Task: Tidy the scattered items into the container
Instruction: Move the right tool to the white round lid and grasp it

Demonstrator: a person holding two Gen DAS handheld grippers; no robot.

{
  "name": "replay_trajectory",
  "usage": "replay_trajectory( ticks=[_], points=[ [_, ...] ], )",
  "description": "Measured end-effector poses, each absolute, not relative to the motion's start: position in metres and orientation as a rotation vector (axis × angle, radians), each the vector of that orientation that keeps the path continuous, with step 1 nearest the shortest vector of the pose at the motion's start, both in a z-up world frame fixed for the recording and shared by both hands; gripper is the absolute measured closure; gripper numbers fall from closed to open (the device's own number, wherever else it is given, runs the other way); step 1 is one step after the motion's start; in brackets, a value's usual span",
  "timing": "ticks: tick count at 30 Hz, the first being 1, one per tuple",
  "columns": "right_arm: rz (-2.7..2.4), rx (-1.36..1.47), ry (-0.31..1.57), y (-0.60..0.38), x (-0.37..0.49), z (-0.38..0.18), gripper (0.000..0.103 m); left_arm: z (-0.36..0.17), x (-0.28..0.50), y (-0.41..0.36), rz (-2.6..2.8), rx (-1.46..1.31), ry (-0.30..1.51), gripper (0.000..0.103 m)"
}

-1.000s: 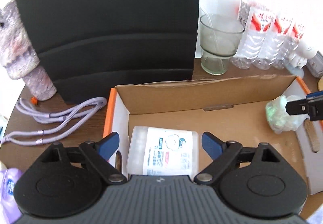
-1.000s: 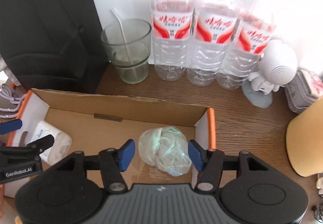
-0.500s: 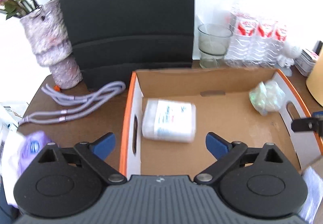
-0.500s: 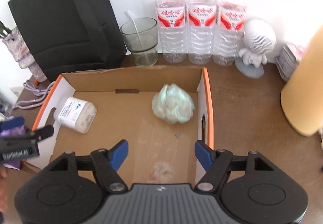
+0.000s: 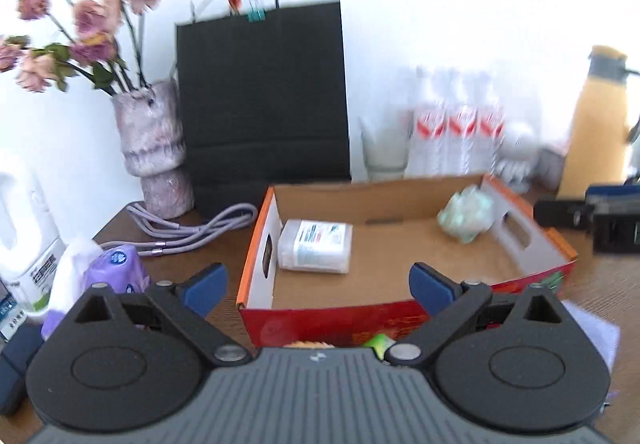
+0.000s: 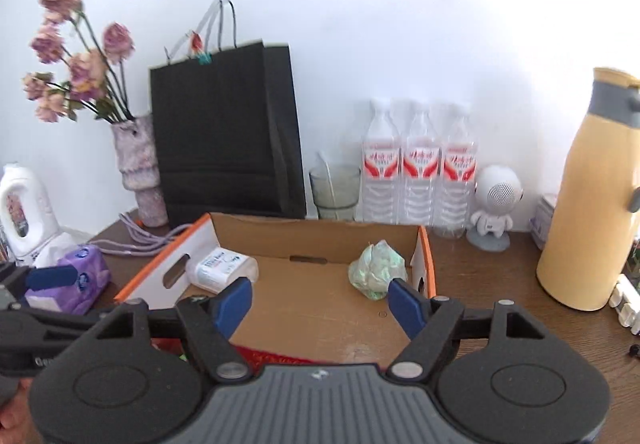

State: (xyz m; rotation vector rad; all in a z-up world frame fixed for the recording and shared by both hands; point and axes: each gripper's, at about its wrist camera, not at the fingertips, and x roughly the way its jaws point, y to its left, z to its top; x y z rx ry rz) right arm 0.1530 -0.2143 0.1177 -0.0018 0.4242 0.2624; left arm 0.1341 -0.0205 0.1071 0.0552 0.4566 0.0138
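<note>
Left claw point(image 5: 318, 280): fingers spread wide, holding nothing, positioned at the 6 o'clock edge of the cardboard box point(image 5: 528, 244). Right claw point(image 6: 320, 302): likewise wide open and empty. Inside the box, the white wipes pack point(image 5: 316, 246) lies at 9 o'clock against the wall; the crumpled green wrapper point(image 5: 464, 214) rests at 2 o'clock. A purple tissue pack point(image 6: 76, 280) sits on the table point(image 6: 500, 284), at 9 o'clock outside the box.

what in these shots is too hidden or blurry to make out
- Left wrist view: three clear water bottles, labels motion-blurred and unreadable.
- Left wrist view: green item before the cardboard box, mostly hidden by the tongs' body.
- Right wrist view: white detergent bottle, label too small.
</note>
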Motion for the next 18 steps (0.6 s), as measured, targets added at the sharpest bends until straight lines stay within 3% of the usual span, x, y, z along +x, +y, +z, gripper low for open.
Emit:
replay_trajectory(
  ticks=[3,10,13,18],
  points=[
    [0.222,0.010,0.345,-0.220,0.115,0.114,0.019,0.103,0.096,-0.018,0.001,0.051,0.402,0.000],
    [0.237,0.017,0.325,-0.222,0.017,0.072,0.012,0.068,-0.001,-0.004,-0.030,-0.039,0.439,0.000],
    [0.309,-0.013,0.457,-0.210,0.000,0.053,0.012,0.063,-0.029,-0.003,-0.049,-0.008,0.437,0.000],
    [0.306,-0.066,0.411,-0.197,-0.042,0.058,0.012,0.057,-0.052,0.005,-0.045,-0.005,0.409,0.000]
  ],
)
